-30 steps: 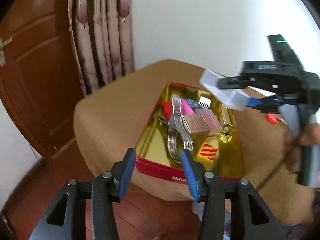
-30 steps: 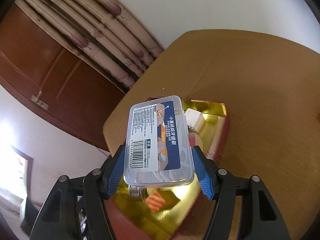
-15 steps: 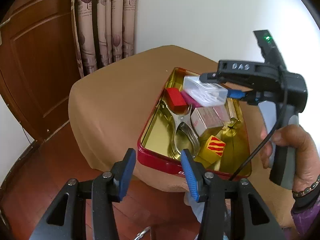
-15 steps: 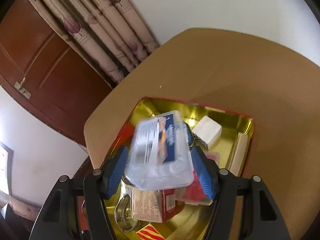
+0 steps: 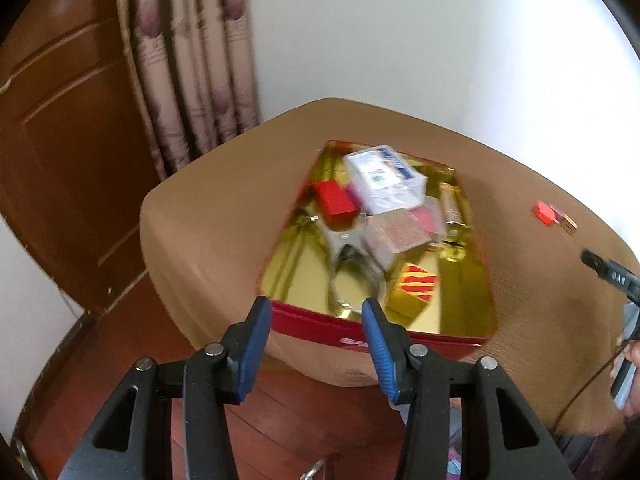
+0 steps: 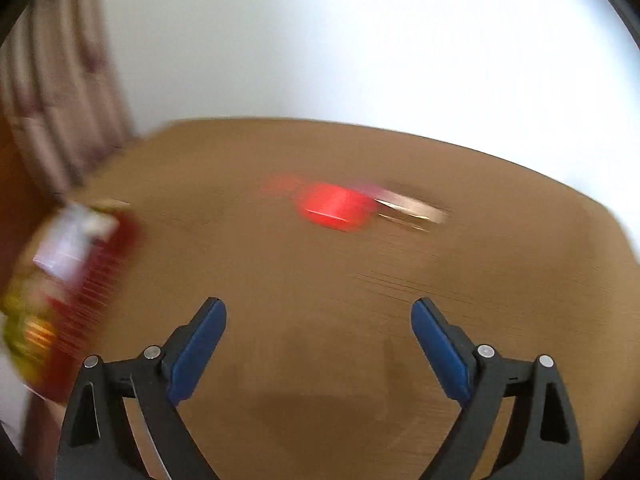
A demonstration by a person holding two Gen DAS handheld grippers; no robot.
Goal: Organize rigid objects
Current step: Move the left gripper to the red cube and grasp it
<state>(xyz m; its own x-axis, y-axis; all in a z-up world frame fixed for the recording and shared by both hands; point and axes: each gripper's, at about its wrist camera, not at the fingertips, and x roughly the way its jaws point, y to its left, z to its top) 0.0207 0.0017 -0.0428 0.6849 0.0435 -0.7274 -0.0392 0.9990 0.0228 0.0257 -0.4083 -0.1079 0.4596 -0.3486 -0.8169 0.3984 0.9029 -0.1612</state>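
A red tin with a gold inside (image 5: pixel 464 300) sits on the brown table. In it lie a clear plastic box (image 5: pixel 386 178) on top of a red block (image 5: pixel 334 200), a brownish box (image 5: pixel 396 234), metal tongs (image 5: pixel 348 256) and a red-striped yellow cube (image 5: pixel 416 286). My left gripper (image 5: pixel 316 340) is open and empty, in front of the tin's near wall. My right gripper (image 6: pixel 318 344) is open and empty above the table, facing a blurred red block (image 6: pixel 334 206) with a pale object (image 6: pixel 412 210) beside it. The tin's edge (image 6: pixel 96 276) shows at the left.
The small red block (image 5: pixel 543 212) and a small pale object (image 5: pixel 566 224) lie on the table right of the tin. A brown door (image 5: pixel 60 152) and curtain (image 5: pixel 188 60) stand behind on the left. Wooden floor (image 5: pixel 304 432) lies below the table edge.
My right gripper has let go of the clear plastic box, which now lies in the tin. It has opened wide and swung right toward the red block on the table.
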